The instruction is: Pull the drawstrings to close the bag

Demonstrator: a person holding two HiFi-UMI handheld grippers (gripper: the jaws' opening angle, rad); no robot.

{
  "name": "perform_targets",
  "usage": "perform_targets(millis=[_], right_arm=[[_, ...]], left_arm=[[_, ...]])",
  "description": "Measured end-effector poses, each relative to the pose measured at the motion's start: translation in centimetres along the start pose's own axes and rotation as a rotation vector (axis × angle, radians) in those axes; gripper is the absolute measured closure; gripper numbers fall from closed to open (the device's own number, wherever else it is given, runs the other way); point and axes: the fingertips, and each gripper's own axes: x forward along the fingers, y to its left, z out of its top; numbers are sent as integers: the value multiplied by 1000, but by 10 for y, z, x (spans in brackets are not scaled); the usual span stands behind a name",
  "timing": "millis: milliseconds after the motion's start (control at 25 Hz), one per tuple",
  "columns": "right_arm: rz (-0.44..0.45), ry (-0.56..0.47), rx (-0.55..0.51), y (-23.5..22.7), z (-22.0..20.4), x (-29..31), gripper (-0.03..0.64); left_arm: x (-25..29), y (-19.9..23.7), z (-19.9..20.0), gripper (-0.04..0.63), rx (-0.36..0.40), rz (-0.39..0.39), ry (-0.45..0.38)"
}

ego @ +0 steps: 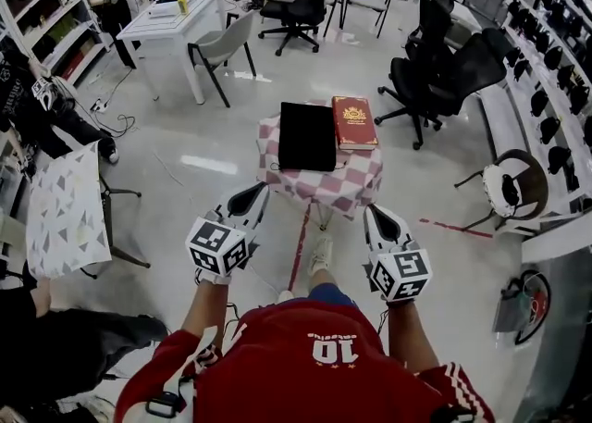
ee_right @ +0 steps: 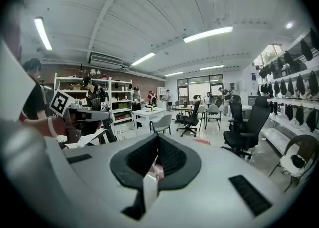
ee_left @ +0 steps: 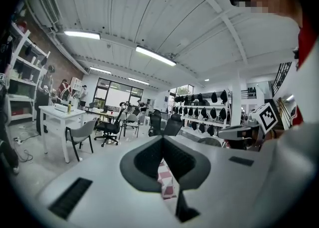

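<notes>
A flat black bag (ego: 307, 135) lies on a small table with a pink and white checked cloth (ego: 356, 185); no drawstrings can be made out. In the head view both grippers hang in the air short of the table's near edge. My left gripper (ego: 252, 196) (ee_left: 162, 141) is shut with nothing between its jaws, near the table's front left corner. My right gripper (ego: 376, 216) (ee_right: 158, 138) is also shut and empty, near the front right corner. Through each gripper's jaws only a sliver of the checked cloth (ee_left: 167, 178) shows.
A red book (ego: 354, 122) lies beside the bag on the cloth. Black office chairs (ego: 444, 74) stand at the right, a grey chair (ego: 225, 46) and a white table (ego: 171, 14) at the back left. A triangle-patterned board (ego: 63, 210) and a person (ego: 37, 116) are at the left.
</notes>
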Motion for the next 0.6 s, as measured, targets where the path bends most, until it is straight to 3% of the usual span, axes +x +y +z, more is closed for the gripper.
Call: perform_targets(millis=[200, 600], right_arm=[[17, 14, 27, -28, -3, 27, 601], [69, -31, -2, -89, 25, 107, 601]], left_arm=[[17, 7, 1, 589, 81, 14, 38], [99, 45, 15, 589, 114, 81, 65]])
